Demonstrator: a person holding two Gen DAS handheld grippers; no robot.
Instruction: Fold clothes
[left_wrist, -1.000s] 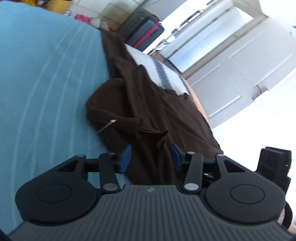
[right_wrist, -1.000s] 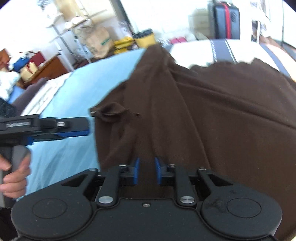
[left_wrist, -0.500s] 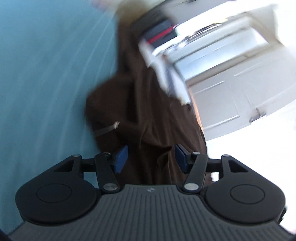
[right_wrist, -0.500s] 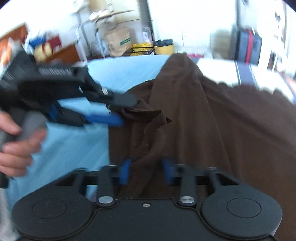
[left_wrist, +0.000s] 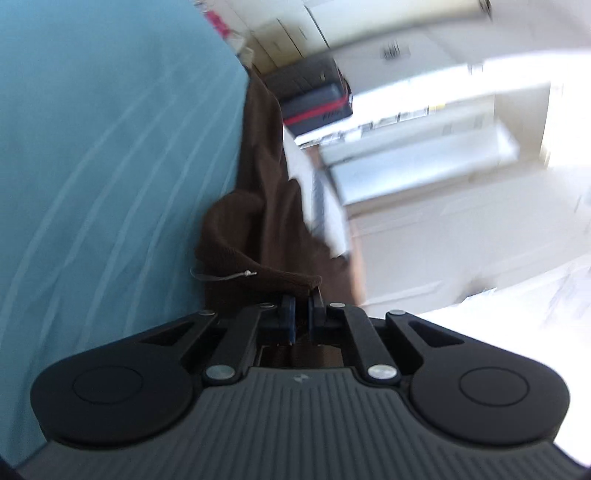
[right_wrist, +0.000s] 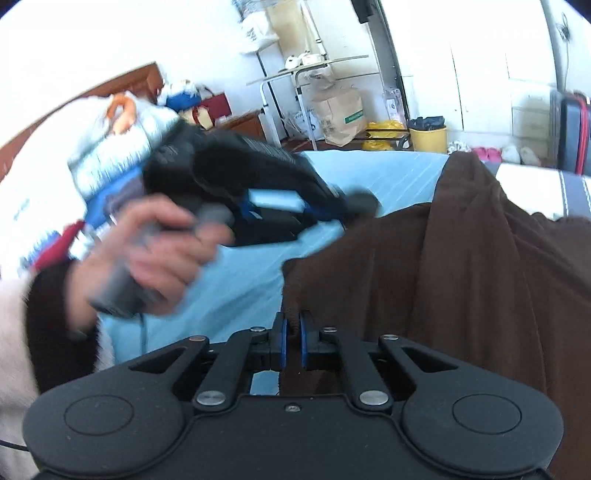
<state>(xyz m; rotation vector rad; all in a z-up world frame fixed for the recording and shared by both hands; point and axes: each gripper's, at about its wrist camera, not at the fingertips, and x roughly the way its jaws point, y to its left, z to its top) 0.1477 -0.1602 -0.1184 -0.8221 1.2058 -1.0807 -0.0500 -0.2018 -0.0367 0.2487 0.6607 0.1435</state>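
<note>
Brown garment (right_wrist: 461, 280) lies spread on the light blue bedsheet (right_wrist: 255, 280), its near-left edge lifted off the sheet at two points.

Left gripper (left_wrist: 302, 302): jaws have just been closing and now stand nearly together, with a rolled hem of the brown garment (left_wrist: 266, 236) pinched between the blue pads. Cloth bunches up just ahead of the fingertips; a thin clear tag loop (left_wrist: 221, 276) hangs off the fold to the left. Left wrist view is motion-blurred and rolled, with the bedsheet (left_wrist: 103, 166) filling the left side and white cupboard doors (left_wrist: 443, 229) the right.

Right gripper (right_wrist: 291, 325): jaws have also just been closing, now to a narrow gap with a corner of brown cloth clamped between the pads. Fabric runs up and right from the grip in long ridges.

In the right wrist view the left gripper (right_wrist: 364, 202) shows blurred at centre left, above the sheet, its tip at the garment's far-left edge. A person's hand (right_wrist: 155, 254) wraps its grey handle; dark cuff under a white fuzzy sleeve (right_wrist: 14, 325).

Background: dark suitcase with red stripe (right_wrist: 574, 133) at the far right, yellow bucket (right_wrist: 428, 138) and cardboard bag (right_wrist: 338, 114) by a white rack. Striped white bedding (right_wrist: 543, 192) sits beyond the garment.
</note>
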